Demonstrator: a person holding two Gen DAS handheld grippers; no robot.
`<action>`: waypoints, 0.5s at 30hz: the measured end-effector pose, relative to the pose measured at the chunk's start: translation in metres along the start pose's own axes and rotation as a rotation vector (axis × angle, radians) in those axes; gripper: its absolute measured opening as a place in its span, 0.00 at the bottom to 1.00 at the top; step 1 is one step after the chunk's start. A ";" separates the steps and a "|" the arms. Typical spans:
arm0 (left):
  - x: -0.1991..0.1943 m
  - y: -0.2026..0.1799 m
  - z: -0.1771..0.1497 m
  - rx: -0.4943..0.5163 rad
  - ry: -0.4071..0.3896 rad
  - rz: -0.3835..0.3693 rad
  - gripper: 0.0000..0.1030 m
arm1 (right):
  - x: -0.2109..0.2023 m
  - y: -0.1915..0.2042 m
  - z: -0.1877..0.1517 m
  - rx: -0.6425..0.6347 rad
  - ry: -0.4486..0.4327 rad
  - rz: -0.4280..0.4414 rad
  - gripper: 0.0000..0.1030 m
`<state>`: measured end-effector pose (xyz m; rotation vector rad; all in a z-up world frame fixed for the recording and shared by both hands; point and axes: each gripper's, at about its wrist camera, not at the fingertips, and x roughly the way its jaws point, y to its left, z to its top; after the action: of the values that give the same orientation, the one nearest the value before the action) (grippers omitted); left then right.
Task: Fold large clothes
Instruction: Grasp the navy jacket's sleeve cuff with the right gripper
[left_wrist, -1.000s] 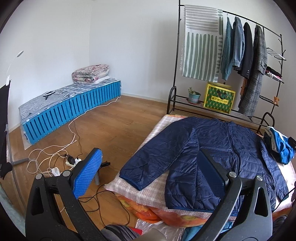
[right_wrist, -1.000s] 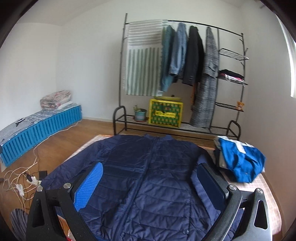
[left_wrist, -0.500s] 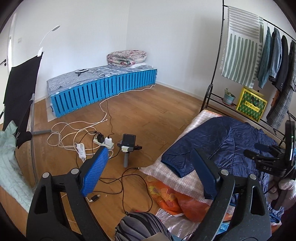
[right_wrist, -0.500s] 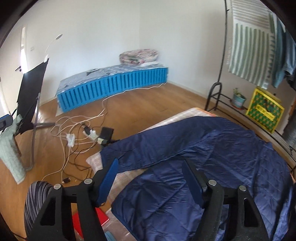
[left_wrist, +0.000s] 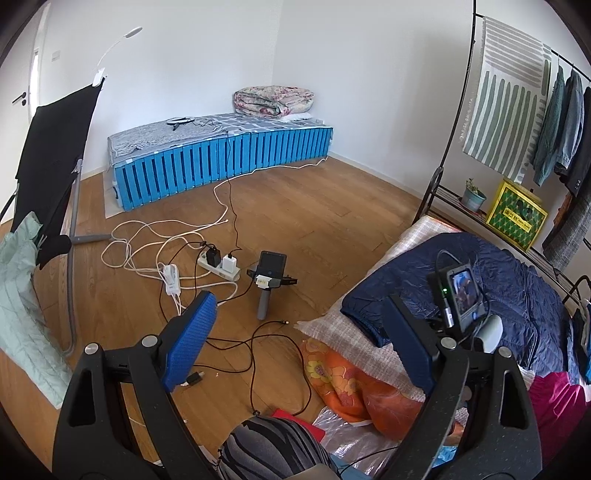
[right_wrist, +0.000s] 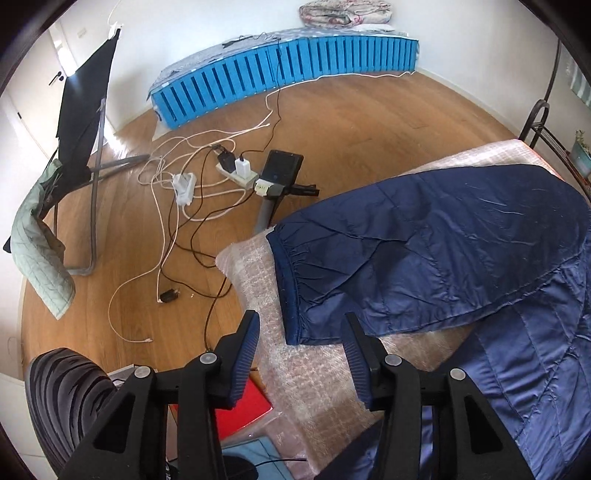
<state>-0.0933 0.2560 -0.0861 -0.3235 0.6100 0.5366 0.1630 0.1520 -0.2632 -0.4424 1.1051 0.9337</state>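
Navy quilted jacket (right_wrist: 461, 258), elastic-gathered cuff (right_wrist: 291, 288), checked woven blanket (right_wrist: 314, 384)

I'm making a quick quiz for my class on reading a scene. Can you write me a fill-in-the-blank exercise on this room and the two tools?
1. The quilted jacket lying on the checked blanket is dark ____.
2. The right tool hangs just short of the jacket's ____, with nothing between its pads.
3. The slatted side of the low bed by the wall is ____.
4. The power strip lies on the ____ floor.

Missing words: blue; sleeve cuff; blue; wooden
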 end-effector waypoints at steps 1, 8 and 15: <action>0.002 0.000 0.000 -0.001 0.003 -0.001 0.90 | 0.007 0.002 0.003 -0.003 0.013 0.014 0.46; 0.022 -0.001 0.001 -0.006 0.030 -0.001 0.90 | 0.053 0.006 0.018 -0.012 0.106 0.028 0.46; 0.047 -0.018 0.009 0.025 0.045 -0.033 0.90 | 0.068 0.012 0.020 -0.065 0.115 -0.045 0.30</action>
<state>-0.0468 0.2629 -0.1059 -0.3220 0.6534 0.4909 0.1738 0.2007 -0.3142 -0.5780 1.1667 0.9159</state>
